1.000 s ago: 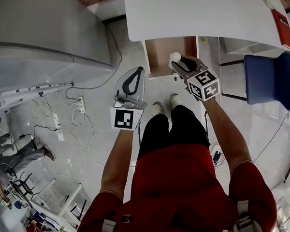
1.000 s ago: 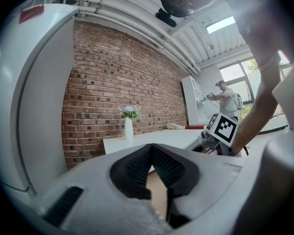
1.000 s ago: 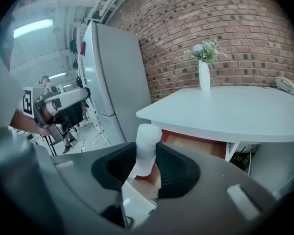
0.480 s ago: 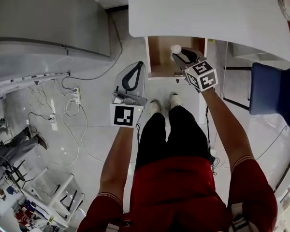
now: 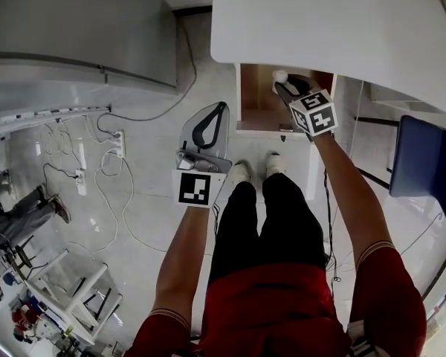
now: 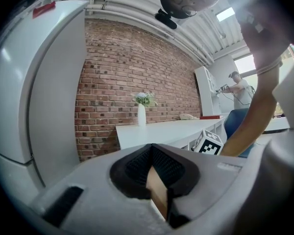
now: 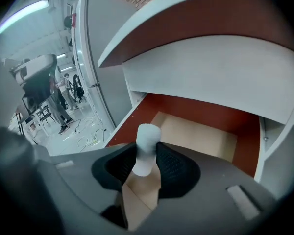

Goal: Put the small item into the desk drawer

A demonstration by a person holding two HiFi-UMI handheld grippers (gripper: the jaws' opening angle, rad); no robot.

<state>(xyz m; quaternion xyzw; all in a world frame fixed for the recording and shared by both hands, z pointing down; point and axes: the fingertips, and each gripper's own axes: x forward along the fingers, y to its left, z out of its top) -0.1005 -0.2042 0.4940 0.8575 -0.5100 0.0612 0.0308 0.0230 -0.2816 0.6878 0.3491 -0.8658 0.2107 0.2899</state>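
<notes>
The small item [image 5: 280, 75] is a white, stubby cylinder, and my right gripper [image 5: 281, 83] is shut on it. It hangs over the open desk drawer [image 5: 256, 116], near the drawer's back under the white desk top [image 5: 334, 28]. In the right gripper view the item [image 7: 147, 148] stands upright between the black pads of the right gripper [image 7: 146, 164], with the drawer's brown floor [image 7: 201, 136] below. My left gripper [image 5: 220, 107] hovers over the floor left of the drawer, shut and empty. In its own view the left gripper [image 6: 151, 149] points at the desk.
A large grey-white cabinet [image 5: 74, 36] stands at the left. Cables and a power strip [image 5: 119, 143] lie on the floor. A blue chair [image 5: 431, 162] is at the right. The person's feet [image 5: 241, 171] stand just before the drawer front. A vase [image 6: 141, 122] sits on the desk.
My right gripper has carried the white item farther in over the drawer, toward the desk. The left gripper has kept its place beside the drawer.
</notes>
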